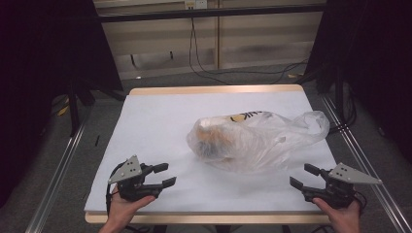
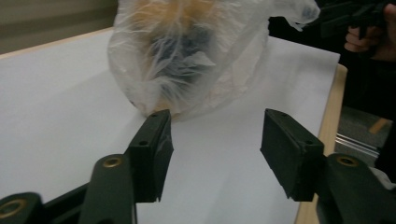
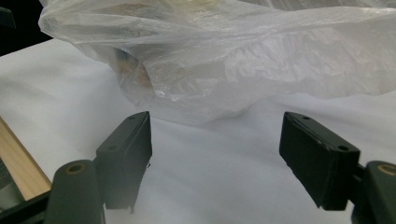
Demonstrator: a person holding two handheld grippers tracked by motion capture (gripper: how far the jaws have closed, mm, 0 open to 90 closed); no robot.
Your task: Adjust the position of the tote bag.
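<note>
Holding our left gripper (image 1: 163, 175) at the near left edge, jaws apart with nothing between them, our right gripper (image 1: 305, 176) likewise spread and empty near right, clear plastic bag (image 1: 252, 138) lying mid-table on the white cloth (image 1: 155, 121), untouched

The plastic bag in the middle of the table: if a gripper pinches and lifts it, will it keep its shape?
Probably not. The plastic bag is thin, crinkled film, so it would likely sag and stretch around the fuzzy orange and dark contents. Its loose end lies flat and would probably trail. The glossy film may slip between pads.
</note>
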